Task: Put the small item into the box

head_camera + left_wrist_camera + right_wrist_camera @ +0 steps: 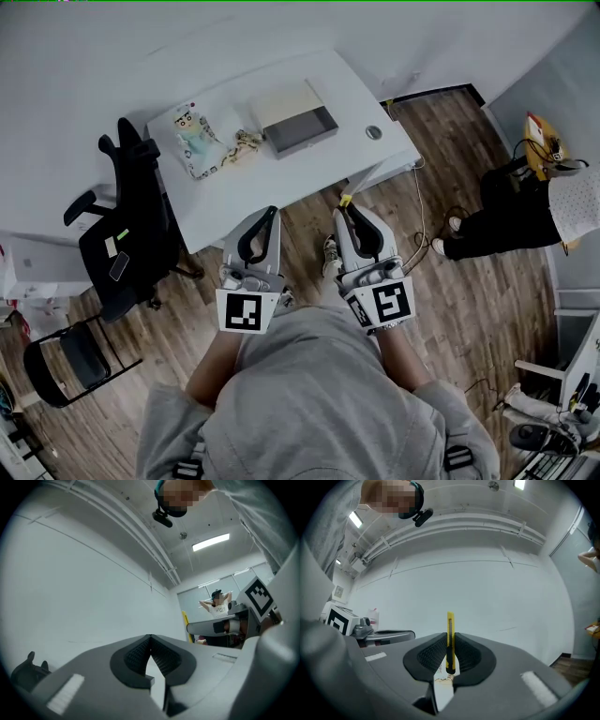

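our right tool (450, 641) is clamped on the yellow utility knife (450, 623), which stands upright between its pads, near the front edge of the white desk (281, 192). our left tool (150, 639) has its jaws together, empty. the open box (302, 131) sits farther back on the desk.

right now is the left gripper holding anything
No, the left gripper has its jaws closed tip to tip with nothing between them.

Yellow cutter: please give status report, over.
Right gripper shut on yellow cutter. Left gripper shut, empty. Box open on table, cutter not yet inside. No obstacle seen before box.
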Demonstrator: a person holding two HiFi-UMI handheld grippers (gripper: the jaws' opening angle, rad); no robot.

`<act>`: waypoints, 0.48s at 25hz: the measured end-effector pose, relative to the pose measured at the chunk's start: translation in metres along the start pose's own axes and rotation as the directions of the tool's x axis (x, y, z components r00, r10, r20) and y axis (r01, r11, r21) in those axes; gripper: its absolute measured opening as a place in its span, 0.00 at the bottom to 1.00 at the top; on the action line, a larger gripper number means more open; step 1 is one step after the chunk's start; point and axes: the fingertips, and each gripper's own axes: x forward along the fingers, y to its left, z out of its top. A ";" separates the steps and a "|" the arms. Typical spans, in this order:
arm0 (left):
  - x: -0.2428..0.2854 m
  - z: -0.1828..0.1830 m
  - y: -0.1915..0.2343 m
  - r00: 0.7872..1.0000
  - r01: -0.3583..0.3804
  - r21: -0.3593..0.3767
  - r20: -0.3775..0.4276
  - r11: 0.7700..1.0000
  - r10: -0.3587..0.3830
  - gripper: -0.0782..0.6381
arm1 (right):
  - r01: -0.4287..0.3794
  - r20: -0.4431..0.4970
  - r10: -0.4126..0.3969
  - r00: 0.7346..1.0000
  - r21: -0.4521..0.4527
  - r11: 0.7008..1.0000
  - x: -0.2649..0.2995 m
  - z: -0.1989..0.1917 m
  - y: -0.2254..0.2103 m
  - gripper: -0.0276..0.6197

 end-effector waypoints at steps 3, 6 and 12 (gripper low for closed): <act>0.017 -0.002 0.008 0.999 -0.048 0.014 -0.008 0.999 0.048 0.11 | -0.055 -0.003 0.056 0.998 0.009 0.998 0.021 -0.001 -0.011 0.15; 0.038 -0.005 0.012 0.996 -0.091 0.023 -0.014 0.996 0.092 0.11 | -0.104 -0.007 0.104 0.995 0.024 0.994 0.046 -0.004 -0.031 0.15; 0.088 -0.024 0.021 0.984 -0.168 0.040 -0.060 0.985 0.170 0.11 | -0.186 -0.019 0.187 0.982 0.037 0.982 0.095 -0.014 -0.077 0.15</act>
